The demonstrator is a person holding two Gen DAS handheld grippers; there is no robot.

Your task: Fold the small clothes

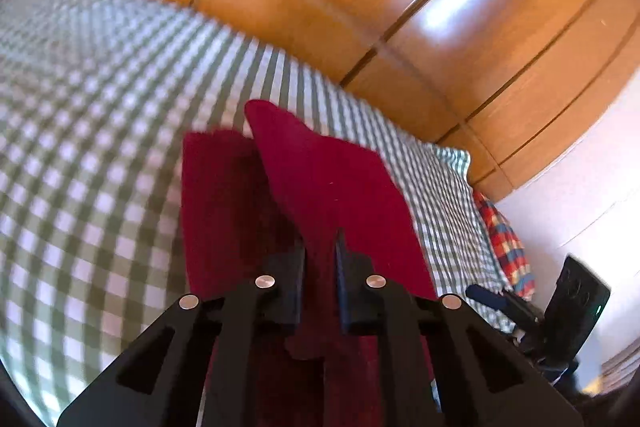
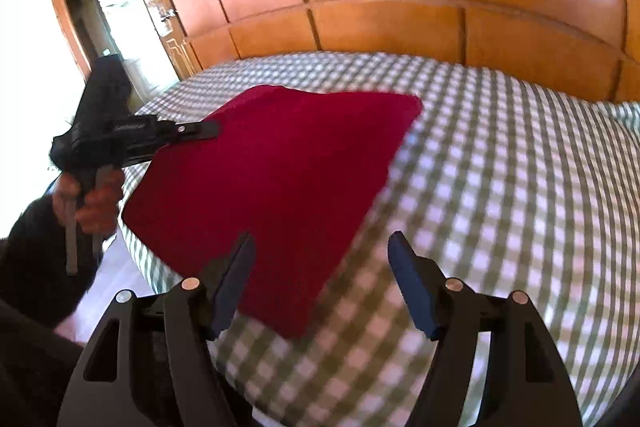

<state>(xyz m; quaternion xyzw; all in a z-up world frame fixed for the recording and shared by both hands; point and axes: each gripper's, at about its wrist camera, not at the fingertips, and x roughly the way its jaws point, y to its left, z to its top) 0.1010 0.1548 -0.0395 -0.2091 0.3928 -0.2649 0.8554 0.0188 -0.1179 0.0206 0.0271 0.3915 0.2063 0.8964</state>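
- Red cloth (image 2: 280,163) is laid on the bed (image 2: 500,187), on the green/white check sheet, toward the bed's left edge as seen from the R wrist cam.
- Cloth's near corner is seen just beside the R gripper's left finger; far corner is pointed toward the wooden headboard (image 2: 392,27).
- L gripper (image 1: 320,251) is clenched on a raised fold of the red cloth; fabric is seen pinched between the two narrow-set fingers, upper flap lifted off the lower layer.
- In the R wrist view the L gripper (image 2: 208,127) is seen at the cloth's left edge, tip touching the fabric, held by a hand (image 2: 94,203) w/ a dark sleeve (image 2: 36,255).
- R gripper (image 2: 320,247) is released: jaws are spread wide, nothing between the pads, check sheet visible in the gap.
- R gripper is held above the bed near the cloth's near corner; not touching the fabric as far as can be told.
- R gripper's dark body (image 1: 576,303) is glimpsed in the L wrist view at the bed's right edge.
- A plaid red/blue/yellow fabric (image 1: 506,243) is seen at the bed's right edge, partly hidden.
- Wooden paneling (image 1: 360,7) is seen behind the bed; a doorway (image 2: 108,23) is seen past the bed's left side.
- Both views are motion-blurred, sheet pattern esp.
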